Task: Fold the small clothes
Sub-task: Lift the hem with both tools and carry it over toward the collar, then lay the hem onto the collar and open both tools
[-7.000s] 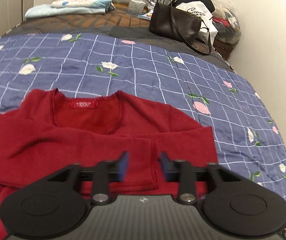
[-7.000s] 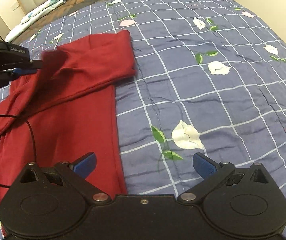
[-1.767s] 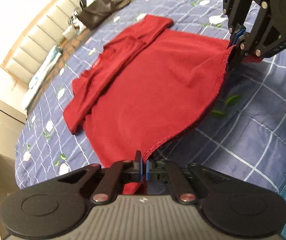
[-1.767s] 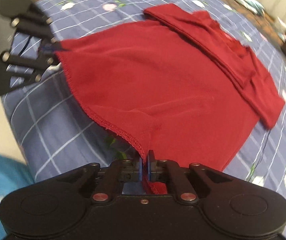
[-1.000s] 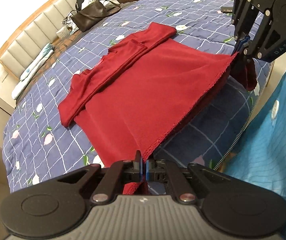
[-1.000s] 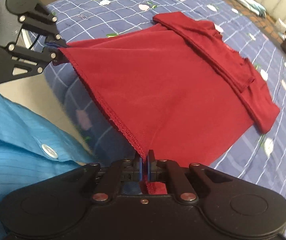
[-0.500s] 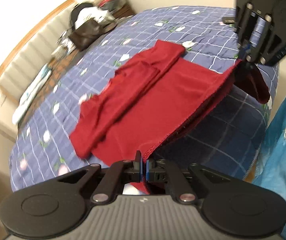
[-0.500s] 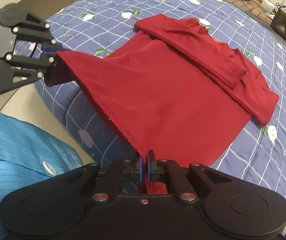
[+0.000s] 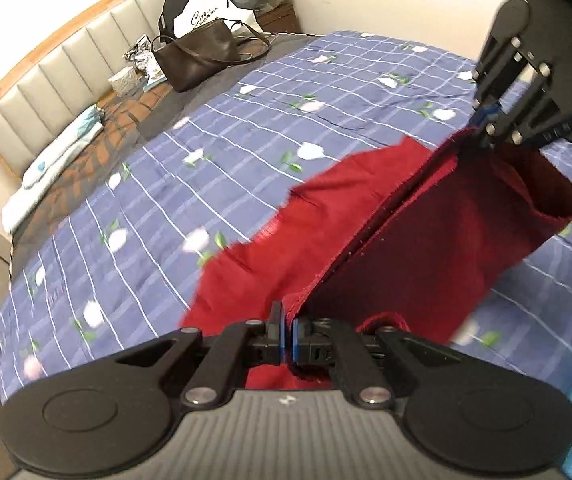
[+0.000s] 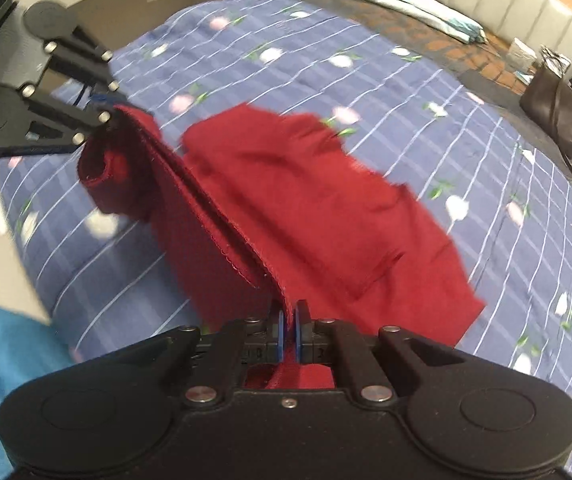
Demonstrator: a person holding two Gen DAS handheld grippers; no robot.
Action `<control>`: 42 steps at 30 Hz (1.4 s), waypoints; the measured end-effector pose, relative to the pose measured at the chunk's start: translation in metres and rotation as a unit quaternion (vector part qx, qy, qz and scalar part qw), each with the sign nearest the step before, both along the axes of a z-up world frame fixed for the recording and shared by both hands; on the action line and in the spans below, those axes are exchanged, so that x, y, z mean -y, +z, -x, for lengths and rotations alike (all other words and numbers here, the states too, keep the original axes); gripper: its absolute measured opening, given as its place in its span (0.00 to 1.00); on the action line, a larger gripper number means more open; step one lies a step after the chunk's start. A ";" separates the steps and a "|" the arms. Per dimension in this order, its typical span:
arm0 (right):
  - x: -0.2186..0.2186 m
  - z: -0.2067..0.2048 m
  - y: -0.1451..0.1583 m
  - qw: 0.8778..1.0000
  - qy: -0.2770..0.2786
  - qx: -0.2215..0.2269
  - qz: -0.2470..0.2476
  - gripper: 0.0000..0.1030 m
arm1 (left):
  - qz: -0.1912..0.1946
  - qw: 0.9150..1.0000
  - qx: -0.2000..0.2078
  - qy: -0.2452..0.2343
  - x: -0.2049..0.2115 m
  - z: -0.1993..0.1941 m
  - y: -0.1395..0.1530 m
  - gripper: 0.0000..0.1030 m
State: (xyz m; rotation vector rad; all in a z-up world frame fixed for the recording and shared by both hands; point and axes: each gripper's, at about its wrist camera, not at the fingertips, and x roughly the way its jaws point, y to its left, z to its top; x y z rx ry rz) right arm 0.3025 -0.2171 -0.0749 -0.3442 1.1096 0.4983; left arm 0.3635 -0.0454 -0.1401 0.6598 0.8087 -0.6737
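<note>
A red top (image 9: 425,240) hangs over a bed with a blue flowered quilt (image 9: 206,160); the left hand-held gripper (image 9: 287,338) pinches one hem corner, the right hand-held gripper (image 10: 289,336) the other; both have lifted the hem higher than a second ago; by the headboard, a brown handbag (image 9: 198,56) and a white bag with unreadable script.

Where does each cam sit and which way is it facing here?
Left wrist: on the left gripper, looking down across the bed toward the headboard; right gripper at upper right.
Right wrist: on the right gripper, facing down over the bed; left gripper upper left, blue sleeve lower left.
Shared: red top, both grippers shut on its hem; brown handbag.
</note>
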 end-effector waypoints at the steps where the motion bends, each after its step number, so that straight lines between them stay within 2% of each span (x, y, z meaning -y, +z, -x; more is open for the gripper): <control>1: 0.006 -0.016 0.000 1.000 -0.004 -0.001 -0.004 0.04 | -0.003 1.000 -0.002 -0.001 0.003 -0.015 -0.002 0.02; 8: 0.033 -0.131 -0.015 1.000 -0.006 -0.012 -0.017 0.05 | -0.012 1.000 -0.021 0.020 0.022 -0.106 -0.022 0.02; 11: 0.041 -0.169 -0.028 0.999 -0.010 -0.020 -0.024 0.05 | -0.003 0.997 -0.049 0.051 0.026 -0.143 -0.036 0.02; 14: 0.049 -0.202 -0.044 0.998 -0.028 -0.032 -0.038 0.06 | 0.012 0.991 -0.091 0.097 0.025 -0.175 -0.053 0.03; 19: 0.060 -0.239 -0.076 0.994 -0.066 -0.062 -0.068 0.08 | 0.046 0.973 -0.155 0.167 0.015 -0.208 -0.084 0.06; 21: 0.063 -0.247 -0.091 0.991 -0.081 -0.072 -0.075 0.10 | 0.057 0.965 -0.169 0.193 0.010 -0.215 -0.092 0.15; 23: 0.064 -0.251 -0.103 0.990 -0.092 -0.078 -0.077 0.13 | 0.070 0.956 -0.179 0.220 0.004 -0.220 -0.099 0.35; 24: 0.064 -0.251 -0.108 0.989 -0.097 -0.079 -0.077 0.13 | 0.077 0.952 -0.183 0.232 -0.001 -0.222 -0.102 0.43; 25: 0.065 -0.252 -0.112 0.988 -0.104 -0.081 -0.075 0.15 | 0.084 0.949 -0.185 0.241 -0.005 -0.223 -0.103 0.59; 26: 0.066 -0.252 -0.116 0.988 -0.110 -0.081 -0.075 0.18 | 0.089 0.945 -0.188 0.252 -0.008 -0.224 -0.105 0.70; 27: 0.067 -0.252 -0.118 0.987 -0.115 -0.080 -0.076 0.20 | 0.096 0.942 -0.191 0.260 -0.012 -0.224 -0.107 0.72; 29: 0.070 -0.251 -0.121 0.987 -0.121 -0.076 -0.079 0.40 | 0.110 0.936 -0.193 0.274 -0.020 -0.223 -0.107 0.81; 30: 0.071 -0.251 -0.122 0.986 -0.122 -0.074 -0.081 0.47 | 0.118 0.933 -0.190 0.282 -0.024 -0.221 -0.105 0.82; 31: 0.072 -0.250 -0.122 0.987 -0.124 -0.069 -0.080 0.59 | 0.127 0.932 -0.181 0.287 -0.028 -0.216 -0.102 0.84; 35: 0.078 -0.236 -0.120 0.988 -0.131 -0.042 -0.068 0.73 | 0.150 0.933 -0.141 0.296 -0.035 -0.186 -0.095 0.97; 37: 0.077 -0.221 -0.121 0.990 -0.122 -0.027 -0.062 0.78 | 0.147 0.936 -0.133 0.290 -0.030 -0.169 -0.097 0.98; 40: 0.069 -0.192 -0.127 0.993 -0.103 -0.021 -0.053 0.86 | 0.119 0.944 -0.144 0.274 -0.019 -0.150 -0.109 0.99; 42: 0.061 -0.175 -0.134 0.995 -0.089 -0.023 -0.043 0.87 | 0.081 0.952 -0.138 0.261 -0.008 -0.142 -0.121 0.99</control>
